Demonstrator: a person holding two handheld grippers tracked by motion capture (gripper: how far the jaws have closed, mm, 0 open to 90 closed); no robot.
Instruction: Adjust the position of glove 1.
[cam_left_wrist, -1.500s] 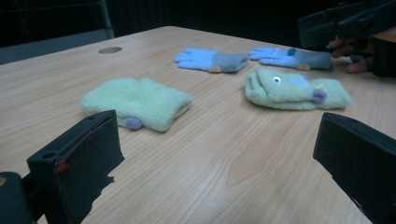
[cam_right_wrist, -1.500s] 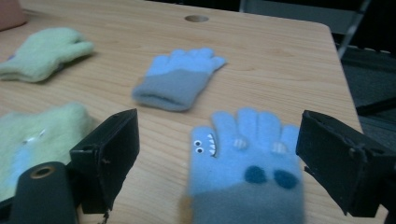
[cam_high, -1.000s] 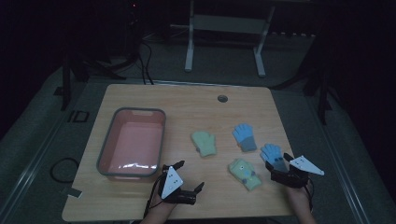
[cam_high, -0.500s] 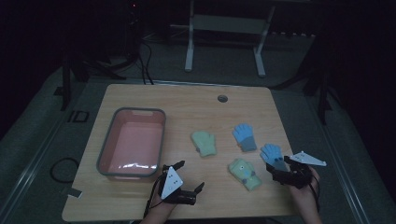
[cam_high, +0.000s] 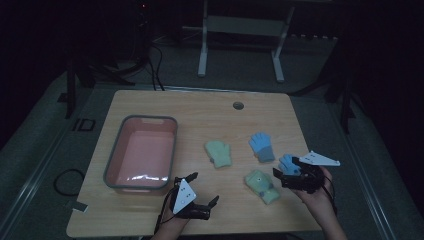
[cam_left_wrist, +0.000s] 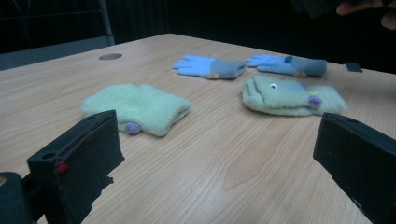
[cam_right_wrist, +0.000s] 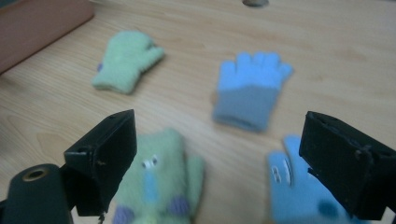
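The right gripper hangs with its jaws spread wide just over the blue glove that lies near the table's right edge, toward its near right corner; nothing is between the jaws yet. In the right gripper view that glove sits under the right-hand jaw rather than midway between the two, so a straight drop would likely land one jaw on top of the fabric and push it flat instead of straddling it. The green glove with eyes lies just beside the blue one, on the side toward the table's middle, and the other jaw stands above it; closing from here could pinch both gloves, or drag the green one along. Soft knit also tends to slip out of a shallow pinch. The second blue glove and the plain green glove lie farther in, apart from this pair. The left gripper, also spread and empty, rests low near the table's near edge, beside the pink tub at the left; a carry toward that tub would cross close over it, so a clash is possible
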